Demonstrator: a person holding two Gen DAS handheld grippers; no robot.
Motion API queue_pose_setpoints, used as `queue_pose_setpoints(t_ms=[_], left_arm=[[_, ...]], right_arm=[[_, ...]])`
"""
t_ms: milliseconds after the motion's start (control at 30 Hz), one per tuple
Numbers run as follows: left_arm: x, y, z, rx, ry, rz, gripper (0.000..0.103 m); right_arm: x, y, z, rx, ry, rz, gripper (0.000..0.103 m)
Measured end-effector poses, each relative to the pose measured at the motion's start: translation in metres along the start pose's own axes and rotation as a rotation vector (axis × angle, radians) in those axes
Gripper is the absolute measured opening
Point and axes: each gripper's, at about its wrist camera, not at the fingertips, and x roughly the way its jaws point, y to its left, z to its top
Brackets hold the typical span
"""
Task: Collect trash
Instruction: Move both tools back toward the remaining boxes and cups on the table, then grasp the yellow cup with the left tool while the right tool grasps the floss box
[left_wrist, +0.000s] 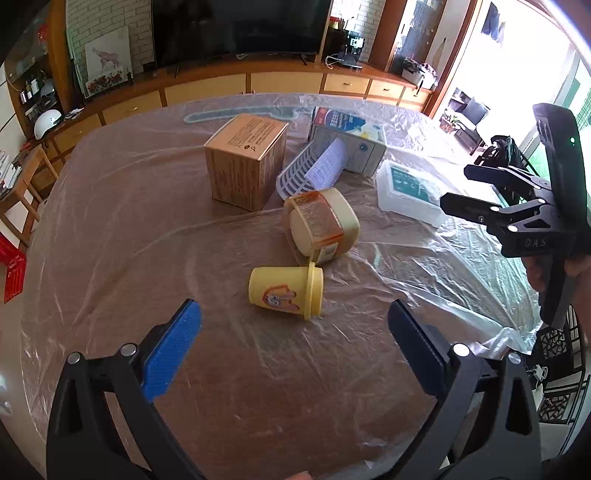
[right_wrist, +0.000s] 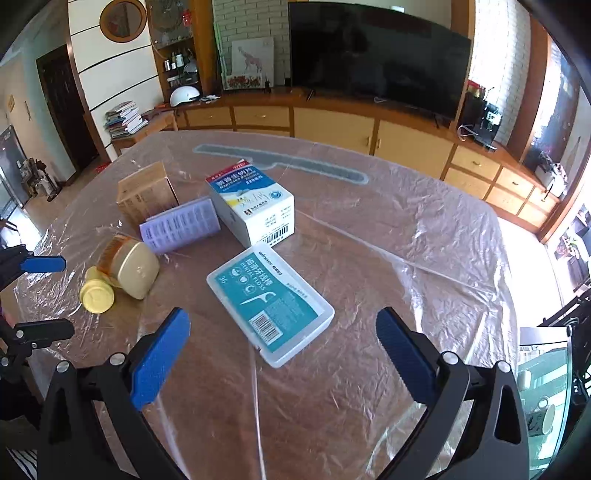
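Plastic-covered table (left_wrist: 110, 229) w/ 6 trash items near its middle: 1 brown box (left_wrist: 245, 160), 1 white carton (right_wrist: 255, 206), 1 lilac tray (right_wrist: 181, 225), 1 floss case (right_wrist: 269, 299), 2 yellow tubs (left_wrist: 284, 291). Left gripper (left_wrist: 295, 328) & right gripper (right_wrist: 282, 339): jaws wide, holding nothing.

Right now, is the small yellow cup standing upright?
No, the small yellow cup lies on its side on the plastic-covered table.

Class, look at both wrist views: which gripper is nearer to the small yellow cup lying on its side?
Left. The left gripper hangs open just short of the small yellow cup, which lies between its fingers' line. The right gripper sits farther off, over the dental floss box.
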Motion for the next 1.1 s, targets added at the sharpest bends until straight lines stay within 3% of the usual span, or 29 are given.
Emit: queue_pose_setpoints(t_ms=[200,367,533,667,733,1100], left_arm=[[0.012,0.006,0.002,-0.002,0.014,0.010,0.100],[0.018,0.007,0.002,0.020,0.031,-0.010,0.086],[0.021,0.011,0.000,0.025,0.027,-0.021,0.081],[0.021,0.010,0.001,0.041,0.019,-0.012,0.075],[0.021,0.012,0.002,0.038,0.017,-0.015,0.074],[0.021,0.005,0.003,0.076,0.014,-0.007,0.068]], right_arm=[[0.024,0.002,0.003,-0.059,0.040,0.026,0.099],[0.034,0.007,0.007,-0.093,0.048,0.052,0.099],[0.042,0.013,0.010,-0.120,0.057,0.061,0.098],[0.047,0.015,0.012,-0.128,0.071,0.069,0.089],[0.048,0.016,0.012,-0.125,0.073,0.075,0.085],[0.044,0.012,0.016,0.001,0.054,0.080,0.085]])
